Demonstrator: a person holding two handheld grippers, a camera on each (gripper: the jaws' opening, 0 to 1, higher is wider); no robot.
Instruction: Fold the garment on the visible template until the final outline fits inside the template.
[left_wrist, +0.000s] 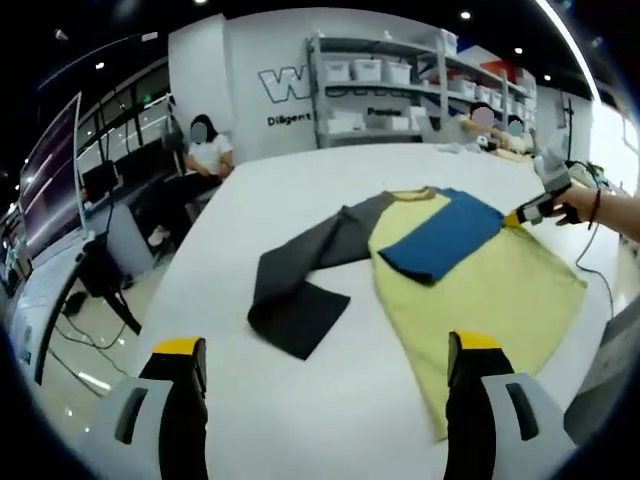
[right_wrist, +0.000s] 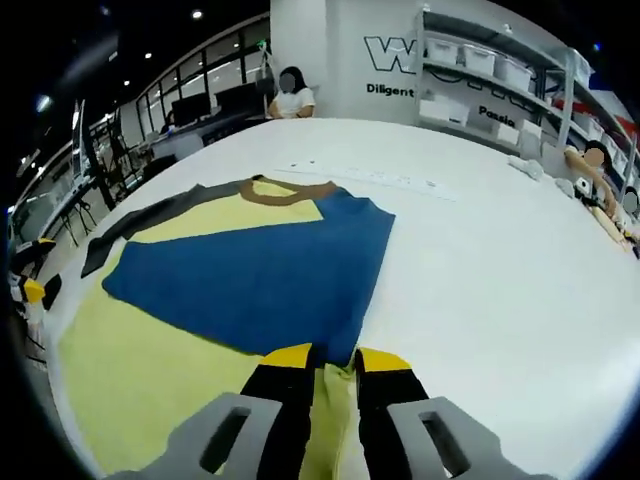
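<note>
**One garment, part-folded, on a wide white table**

One white table (left_wrist: 330, 190) is seen in the left gripper view, running from the lower frame to the shelving at the top; much bare surface lies at the lower centre and along the left edge of the frame. In the right gripper view, the right half of the frame is open tabletop.

One garment (left_wrist: 480, 290) is spread at centre right of the left gripper view: a yellow body, one blue sleeve (left_wrist: 440, 235) laid across the chest, and one grey sleeve (left_wrist: 300, 290) stretched out toward the lower left, its cuff end bent back on itself. In the right gripper view the blue sleeve takes up the centre, and a brown collar (right_wrist: 293, 190) sits above it. The yellow hem reaches toward the table's right edge in the left gripper view.

Two grippers are counted. The left gripper (left_wrist: 325, 365) is held above bare table at the bottom of its view, jaws wide apart with nothing between them. The right gripper (right_wrist: 333, 362) is seen at the bottom centre of its view, jaws drawn close on the yellow fabric beside the blue sleeve's end.
</note>
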